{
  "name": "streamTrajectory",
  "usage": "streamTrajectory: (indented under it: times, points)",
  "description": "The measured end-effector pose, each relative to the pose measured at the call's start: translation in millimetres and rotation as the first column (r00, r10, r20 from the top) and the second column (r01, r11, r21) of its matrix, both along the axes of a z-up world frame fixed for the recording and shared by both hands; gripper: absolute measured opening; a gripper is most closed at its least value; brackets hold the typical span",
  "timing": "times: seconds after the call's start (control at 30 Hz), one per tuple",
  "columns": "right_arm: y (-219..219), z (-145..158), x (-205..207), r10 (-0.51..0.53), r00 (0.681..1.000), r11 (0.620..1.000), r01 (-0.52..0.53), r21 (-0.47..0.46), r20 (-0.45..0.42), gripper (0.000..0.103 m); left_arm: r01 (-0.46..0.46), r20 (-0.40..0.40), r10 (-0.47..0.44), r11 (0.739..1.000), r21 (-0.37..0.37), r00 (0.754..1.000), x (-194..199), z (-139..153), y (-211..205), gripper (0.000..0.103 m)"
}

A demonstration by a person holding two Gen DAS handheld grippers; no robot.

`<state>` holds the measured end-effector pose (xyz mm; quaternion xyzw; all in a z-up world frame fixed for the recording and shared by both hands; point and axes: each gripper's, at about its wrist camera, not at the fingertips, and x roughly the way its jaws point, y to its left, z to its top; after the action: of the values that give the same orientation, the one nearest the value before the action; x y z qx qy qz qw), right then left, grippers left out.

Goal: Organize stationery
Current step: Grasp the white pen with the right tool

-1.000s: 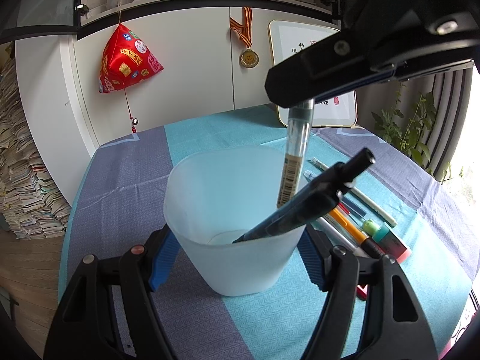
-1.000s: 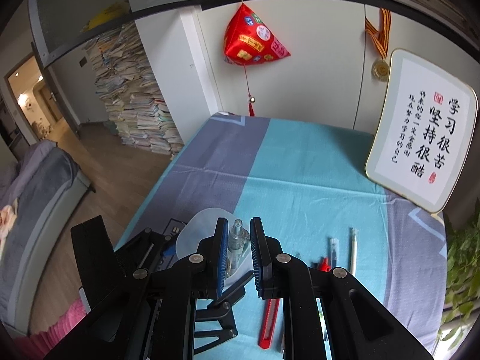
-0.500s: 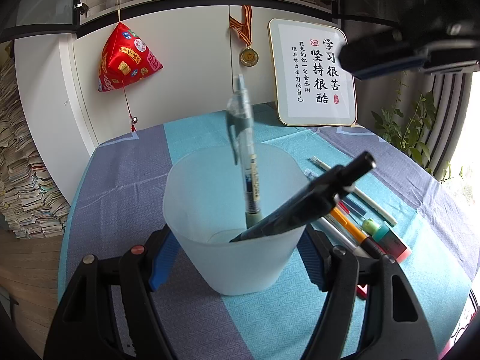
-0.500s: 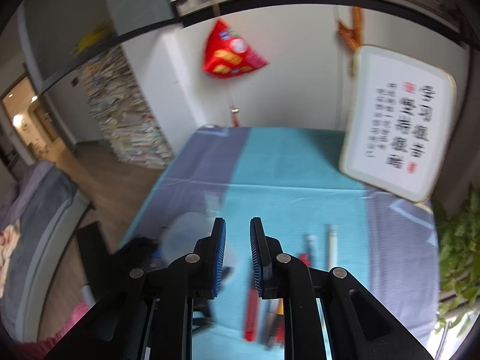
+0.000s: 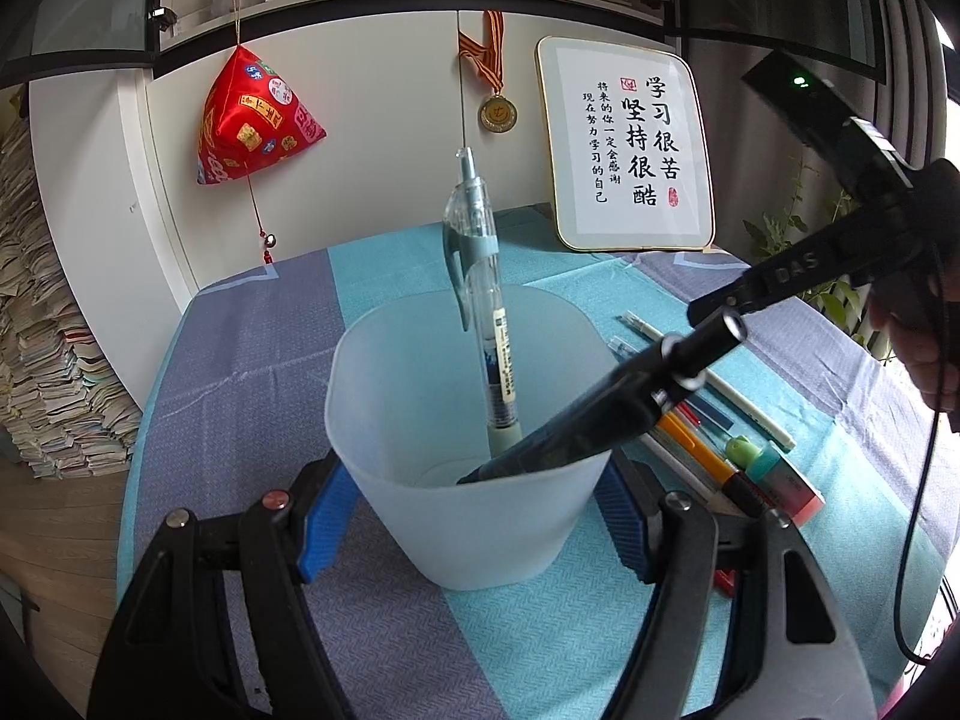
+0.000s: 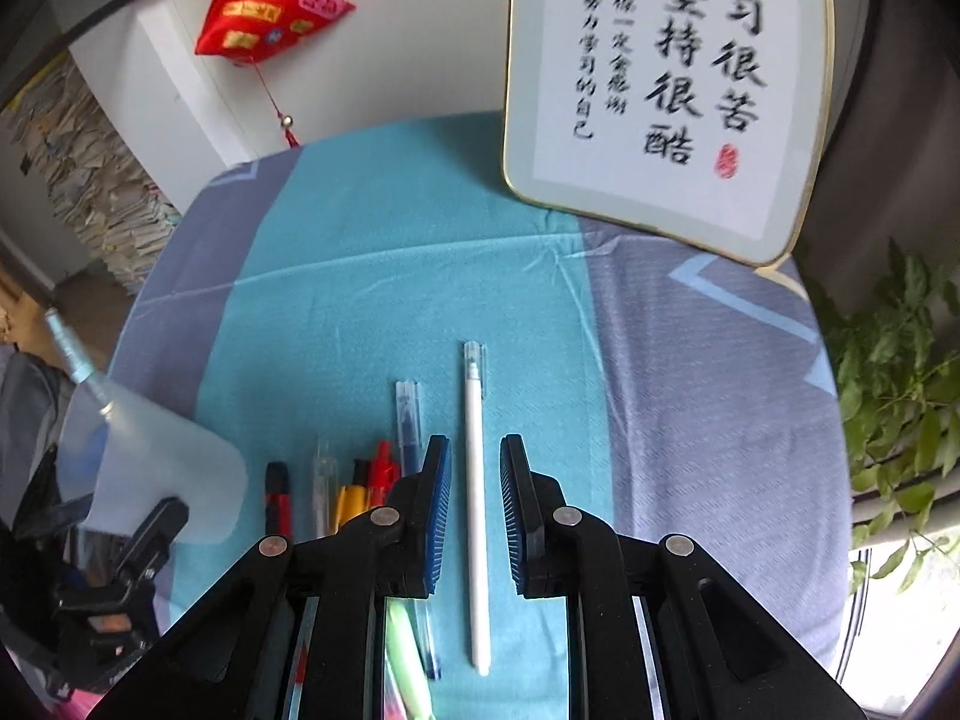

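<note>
Two pens in cup [image 5: 474, 468], pinched by left hand-held gripper [image 5: 471, 525]; right hand-held gripper [image 6: 474, 504], empty & narrowly parted, over white pen [image 6: 476, 498]; approx. seven items left beside cup.

Left gripper [image 5: 474, 516] with black plastic arms, ribbed blue pads, silver screws and one red one, right gripper [image 6: 474, 507] likewise black with blue pads, thin black cable [image 5: 927, 480] trailing
</note>
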<state>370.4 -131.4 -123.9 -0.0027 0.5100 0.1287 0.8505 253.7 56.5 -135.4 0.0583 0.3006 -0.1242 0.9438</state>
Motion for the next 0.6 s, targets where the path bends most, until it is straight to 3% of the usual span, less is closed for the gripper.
streamTrajectory:
  times: [0.6]
  points:
    - [24.9, -27.1, 42.3, 0.001, 0.998, 0.998, -0.005, -0.070, -0.059, 0.016, 0.001, 0.001, -0.001, 1.000, 0.002, 1.000, -0.2, -0.4, 0.3, 0.070]
